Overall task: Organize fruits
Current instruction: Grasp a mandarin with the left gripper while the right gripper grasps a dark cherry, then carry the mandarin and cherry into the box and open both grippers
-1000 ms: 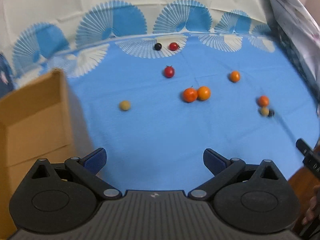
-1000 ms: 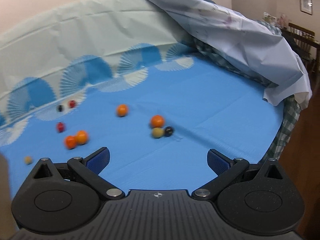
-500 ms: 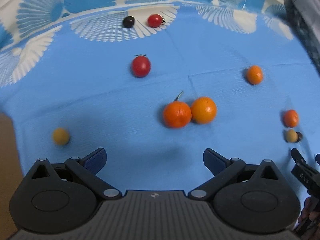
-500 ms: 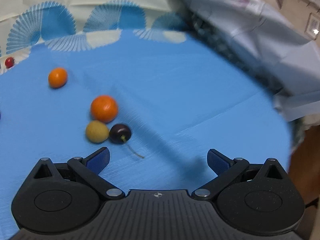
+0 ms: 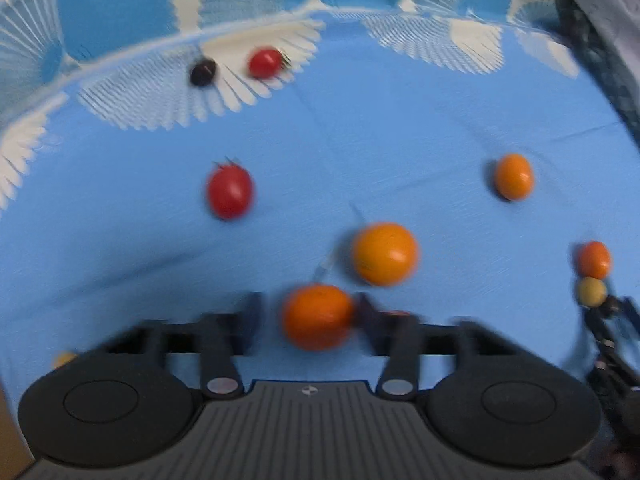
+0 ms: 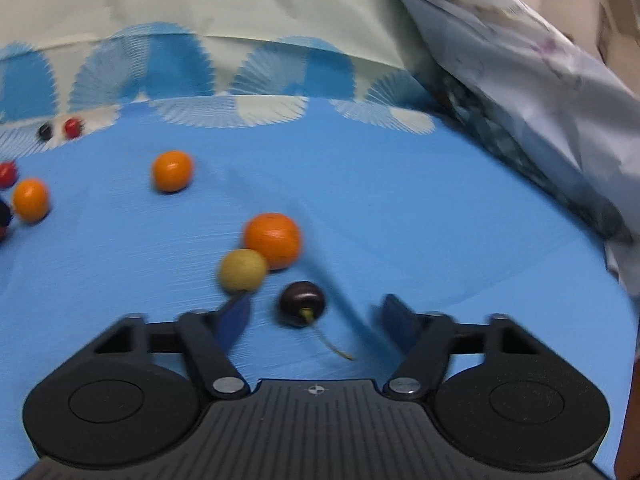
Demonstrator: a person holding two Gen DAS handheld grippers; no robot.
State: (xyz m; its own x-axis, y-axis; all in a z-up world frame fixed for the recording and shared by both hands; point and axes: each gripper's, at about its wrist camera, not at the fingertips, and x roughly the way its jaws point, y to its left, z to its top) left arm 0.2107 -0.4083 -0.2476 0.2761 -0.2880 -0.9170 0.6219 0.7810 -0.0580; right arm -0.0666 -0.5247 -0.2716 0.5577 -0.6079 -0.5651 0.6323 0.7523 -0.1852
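In the left wrist view my left gripper (image 5: 310, 316) stands around a stemmed orange fruit (image 5: 318, 317), its blurred jaws narrowed to either side of it with small gaps. A second orange (image 5: 385, 254) lies just beyond. In the right wrist view my right gripper (image 6: 318, 316) is open around a dark cherry (image 6: 302, 304) with a stem. A yellow fruit (image 6: 243, 271) touches the left fingertip (image 6: 236, 316), and an orange (image 6: 273, 240) sits behind it.
On the blue cloth (image 5: 420, 128) lie a red tomato (image 5: 230, 191), a small orange (image 5: 514, 176), a dark cherry (image 5: 203, 72) and a red one (image 5: 265, 63) at the back. A cardboard box edge (image 5: 8, 440) is at far left. Draped fabric (image 6: 540, 80) rises on the right.
Both grippers have moved forward and down. The left jaws have narrowed around the stemmed orange. The right gripper has shifted so that the cherry lies between its open jaws.
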